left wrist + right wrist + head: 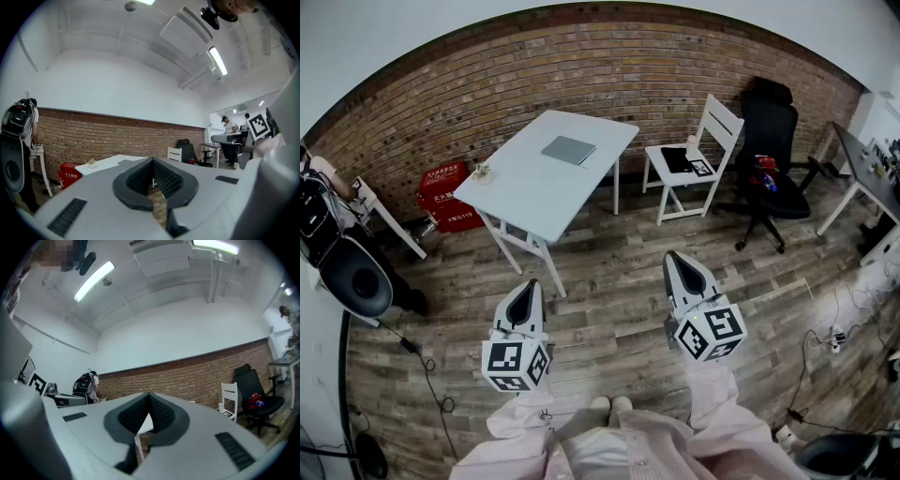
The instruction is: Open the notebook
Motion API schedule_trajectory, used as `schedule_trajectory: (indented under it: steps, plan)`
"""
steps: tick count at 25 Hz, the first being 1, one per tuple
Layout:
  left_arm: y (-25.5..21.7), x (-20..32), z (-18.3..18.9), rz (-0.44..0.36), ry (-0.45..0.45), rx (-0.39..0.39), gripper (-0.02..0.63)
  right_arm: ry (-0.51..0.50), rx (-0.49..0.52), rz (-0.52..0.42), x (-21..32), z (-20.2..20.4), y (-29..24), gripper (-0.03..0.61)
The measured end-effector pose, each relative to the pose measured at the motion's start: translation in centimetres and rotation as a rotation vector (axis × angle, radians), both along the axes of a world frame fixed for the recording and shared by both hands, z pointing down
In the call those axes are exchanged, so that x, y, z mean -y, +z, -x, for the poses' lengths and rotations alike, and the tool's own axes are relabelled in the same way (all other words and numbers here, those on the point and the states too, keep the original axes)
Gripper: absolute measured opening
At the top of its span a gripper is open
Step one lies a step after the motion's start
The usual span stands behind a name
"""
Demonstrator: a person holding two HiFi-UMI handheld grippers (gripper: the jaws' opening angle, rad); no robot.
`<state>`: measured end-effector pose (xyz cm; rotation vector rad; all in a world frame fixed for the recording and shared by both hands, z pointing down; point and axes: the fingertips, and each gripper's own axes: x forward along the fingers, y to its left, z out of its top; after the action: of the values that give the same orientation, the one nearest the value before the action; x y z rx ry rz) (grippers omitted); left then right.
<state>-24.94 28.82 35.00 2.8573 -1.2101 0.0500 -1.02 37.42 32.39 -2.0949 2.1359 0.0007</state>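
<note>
Notebook [568,150]: grey, closed, lay flat on the white desk [525,202] toward its far edge. Nothing sat on top, so the cover could be lifted w/o clearing anything.
Desk: stood well ahead of the person, near the brick wall. A small pale item [482,172] sat at its left corner, well apart from the notebook.
Left gripper [525,287]: held out in front of the person over the wood floor, well short of the desk. Its fingers [140,180] were pressed together w/ nothing between them.
Right gripper [678,259]: same pose beside it, fingers [161,414] closed tight, empty.
Why held so: prob. a carry/ready pose — both pointed toward the desk, neither within reach of it.
Stage: task not begun, cover down.
Next, prob.: walk up to the desk, part one gripper's fingers to catch the cover's free edge. The other may need to pin the notebook so it doesn't slide.
Risk: thin cover lay flush on the desk — hard to get a finger under.
</note>
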Motion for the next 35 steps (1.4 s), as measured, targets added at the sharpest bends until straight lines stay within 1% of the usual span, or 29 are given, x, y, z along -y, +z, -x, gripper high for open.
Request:
schedule_trajectory:
  steps: [5, 7, 10, 16, 18, 20, 21, 25, 27, 35]
  plan:
    - [-0.3, 0.2, -0.8, 0.010, -0.005, -0.003, -0.006, -0.004, 0.011, -0.007, 0.5, -0.7, -0.5, 0.003]
    - [-0.1, 0.2, -1.2, 0.011, -0.006, -0.003, -0.006, -0.007, 0.001, -0.011, 0.6, -1.0, -0.3, 0.003]
    - [0.1, 0.2, -1.7, 0.010, -0.014, -0.009, -0.006, -0.018, -0.012, 0.001, 1.1, -1.5, 0.2, 0.003]
    - [0.8, 0.5, -2.5, 0.025, -0.034, -0.020, -0.006, -0.046, 0.008, 0.013, 2.2, -2.4, 1.3, 0.017]
    - [1.1, 0.5, -2.7, 0.034, -0.038, -0.018, -0.006, -0.049, 0.007, 0.022, 2.5, -2.6, 1.7, 0.045]
    - [1.4, 0.7, -3.0, 0.046, -0.042, -0.017, -0.006, -0.053, 0.012, 0.029, 2.9, -3.0, 2.0, 0.059]
    - [1.5, 0.8, -3.2, 0.050, -0.044, -0.016, -0.006, -0.055, 0.014, 0.033, 3.1, -3.3, 2.1, 0.078]
    - [1.9, 1.5, -3.9, 0.061, -0.049, -0.011, -0.006, -0.053, 0.025, 0.045, 4.0, -4.3, 2.7, 0.099]
    - [2.2, 1.9, -4.3, 0.067, -0.053, -0.011, -0.006, -0.051, 0.026, 0.052, 4.4, -4.7, 3.1, 0.132]
    - [3.6, 5.6, -6.3, 0.099, -0.048, -0.011, -0.006, -0.039, 0.057, 0.095, 7.7, -7.1, 5.0, 0.146]
